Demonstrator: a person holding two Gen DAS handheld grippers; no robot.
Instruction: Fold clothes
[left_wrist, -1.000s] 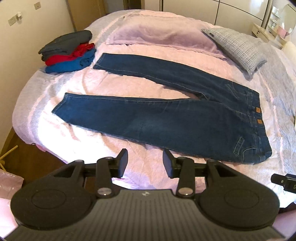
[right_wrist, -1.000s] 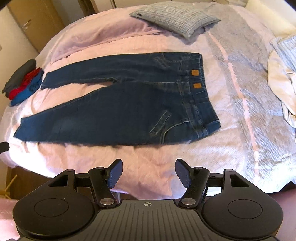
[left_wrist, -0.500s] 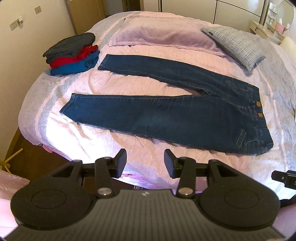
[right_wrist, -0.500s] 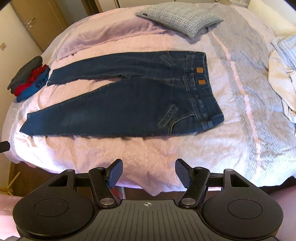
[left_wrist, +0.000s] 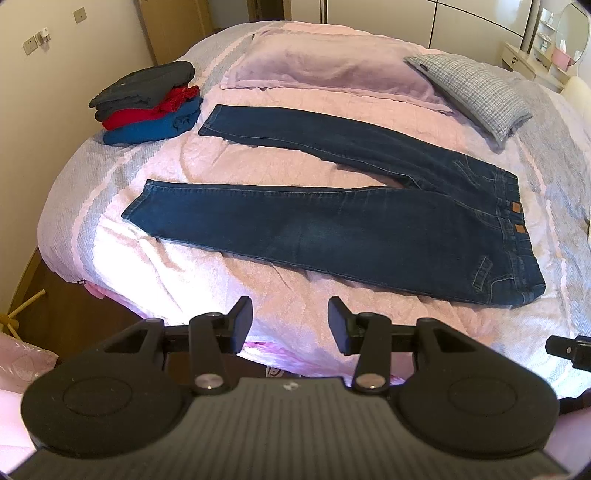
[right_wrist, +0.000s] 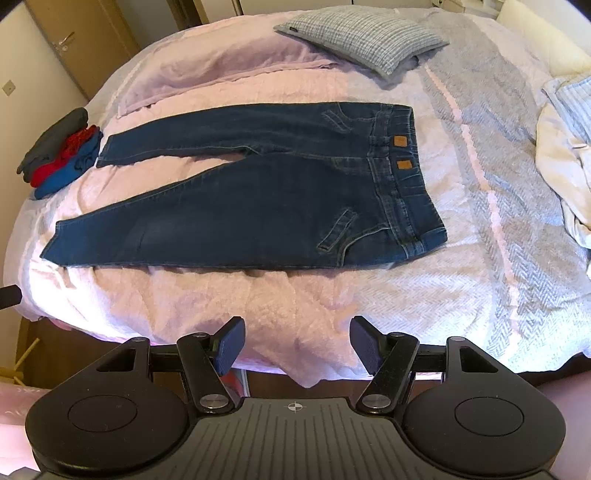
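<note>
Jeans (left_wrist: 332, 229) lying flat, legs splayed, on bed (left_wrist: 221, 295); left gripper (left_wrist: 290, 323) and right gripper (right_wrist: 297, 345) hovering wide open, empty; advising gripping hem and waistband together, keeping seams aligned

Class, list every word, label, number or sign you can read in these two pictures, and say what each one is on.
No text can be read.
Two tan patches on the jeans waistband: blank or too small to tell.
Small dark tag on the checked pillow: too small.
Crosshair mark on the right gripper body: a symbol, no letters.
</note>
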